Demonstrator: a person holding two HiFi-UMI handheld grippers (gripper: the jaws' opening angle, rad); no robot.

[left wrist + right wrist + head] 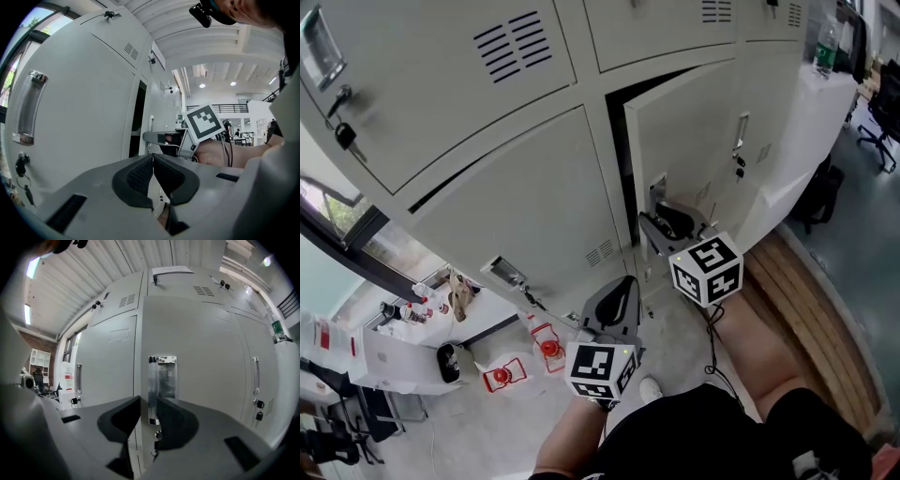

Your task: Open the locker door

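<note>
Locker door: the locker door (694,131) stands ajar in the bank of lockers, with a dark gap down its left edge; it seems to hinge on its right.
Handle: the chrome handle (161,380) runs upright near the door's free edge, straight ahead of the right tool (148,399).
Right tool: held about level, jaws part-closed and gripping the handle's left bar.
Left tool: the left tool (153,157) hangs lower, well apart from the door, jaws together with nothing between them.
Nearer hand: the right. I judge the pull should come toward the person, swinging rightward.
</note>
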